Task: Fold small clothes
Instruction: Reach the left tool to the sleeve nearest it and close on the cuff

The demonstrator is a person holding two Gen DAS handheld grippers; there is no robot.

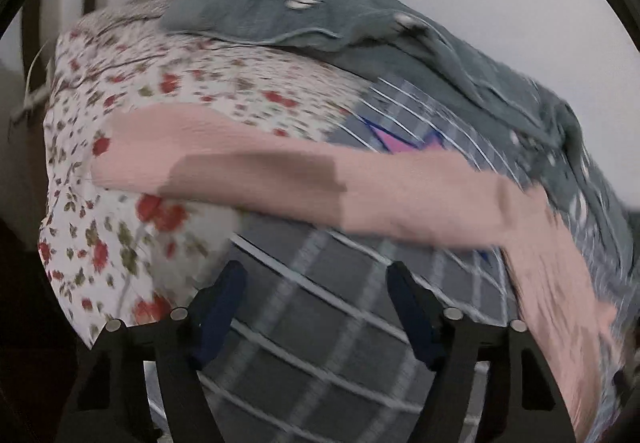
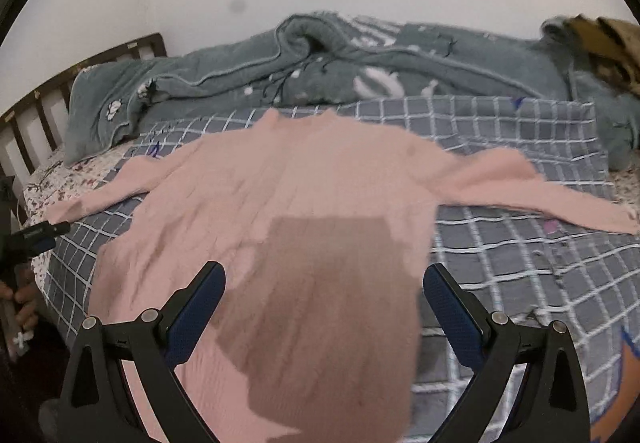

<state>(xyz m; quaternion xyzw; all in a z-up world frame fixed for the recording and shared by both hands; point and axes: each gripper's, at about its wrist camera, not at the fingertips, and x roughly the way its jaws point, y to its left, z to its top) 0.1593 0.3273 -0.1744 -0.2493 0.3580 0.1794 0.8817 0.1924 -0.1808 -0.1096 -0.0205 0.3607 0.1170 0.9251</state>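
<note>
A pink knitted sweater (image 2: pixel 304 179) lies spread flat on the grey checked bed cover (image 2: pixel 520 243), both sleeves stretched out to the sides. My right gripper (image 2: pixel 324 283) is open and empty, hovering over the sweater's lower body. In the left wrist view one pink sleeve (image 1: pixel 280 179) runs across the frame. My left gripper (image 1: pixel 316 283) is open and empty, just short of that sleeve, above the checked cover (image 1: pixel 320 343). The left gripper also shows at the left edge of the right wrist view (image 2: pixel 36 235), near the left sleeve's cuff.
A rumpled grey-blue quilt (image 2: pixel 320 75) lies along the far side of the bed, also in the left wrist view (image 1: pixel 280 3). A floral sheet (image 1: pixel 120 103) covers the bed's head end by a dark wooden headboard (image 2: pixel 60 83). A brown patterned cloth (image 2: pixel 608 39) sits at far right.
</note>
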